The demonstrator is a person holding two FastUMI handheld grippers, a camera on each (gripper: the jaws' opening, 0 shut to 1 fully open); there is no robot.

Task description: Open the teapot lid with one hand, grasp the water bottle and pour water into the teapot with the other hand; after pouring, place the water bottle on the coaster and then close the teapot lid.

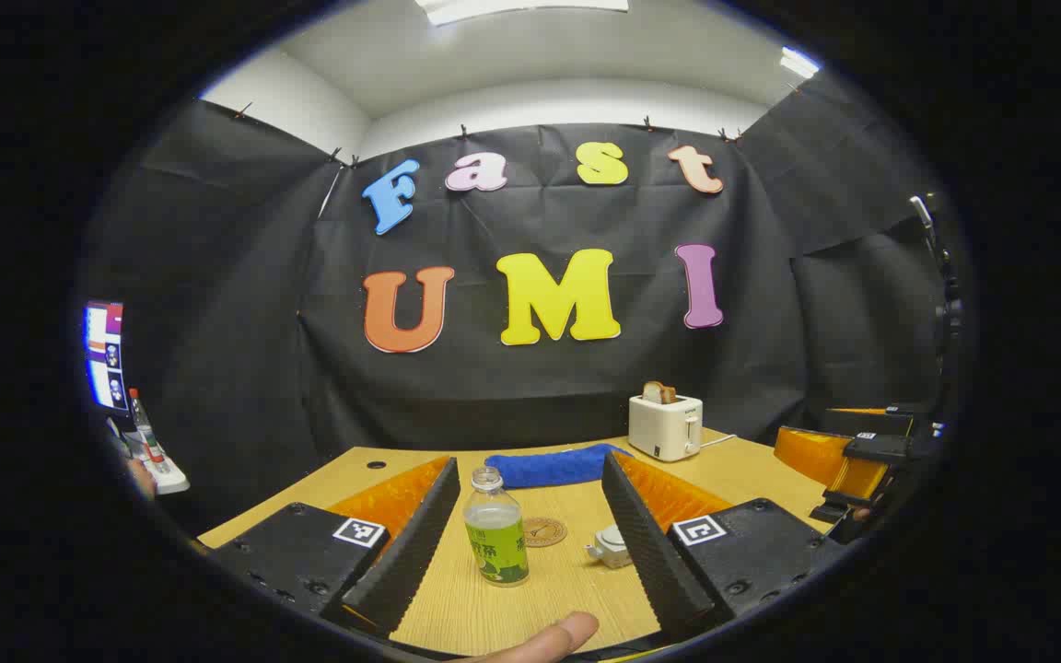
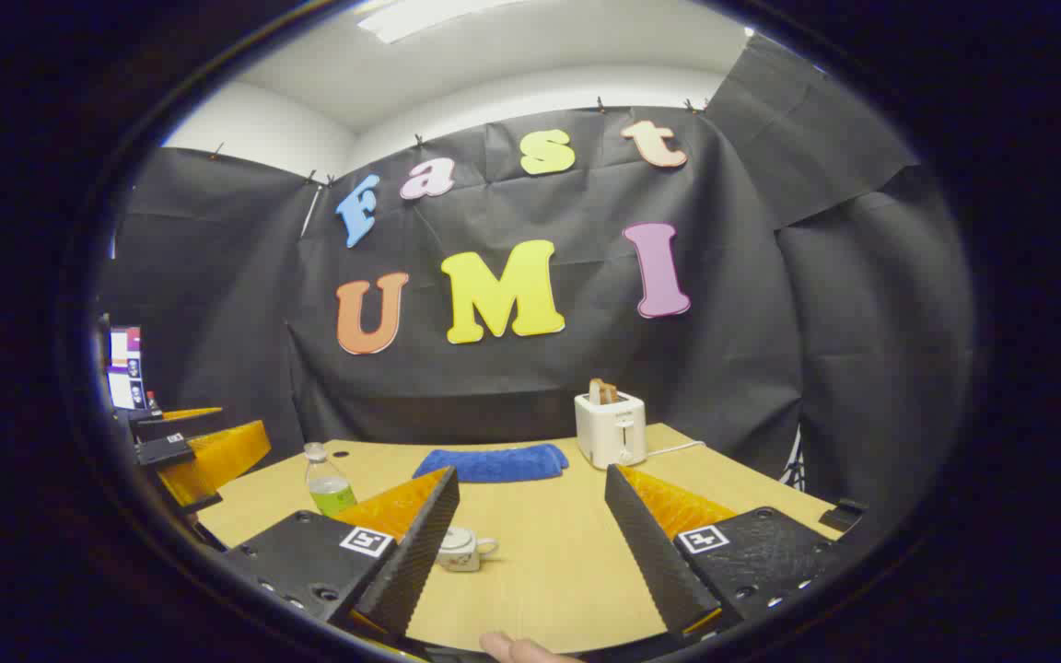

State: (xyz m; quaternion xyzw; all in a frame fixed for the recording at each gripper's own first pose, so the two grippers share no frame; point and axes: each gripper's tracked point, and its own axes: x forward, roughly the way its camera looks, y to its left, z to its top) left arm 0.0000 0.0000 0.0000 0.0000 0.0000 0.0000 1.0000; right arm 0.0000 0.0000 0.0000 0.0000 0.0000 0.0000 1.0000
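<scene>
Jaws spread; toaster (image 1: 666, 425), blue towel (image 1: 553, 465) behind bottle (image 1: 495, 527).

In the left gripper view, the left gripper (image 1: 521, 543) had two wedge-shaped jaws with ribbed inner faces. Each jaw sat on a black block body with small screws and a square black-and-white marker on top. The right gripper (image 2: 530, 543) was built the same way in the right gripper view. A bare fingertip (image 1: 553, 638) showed at the bottom edge, with no sleeve visible.
</scene>
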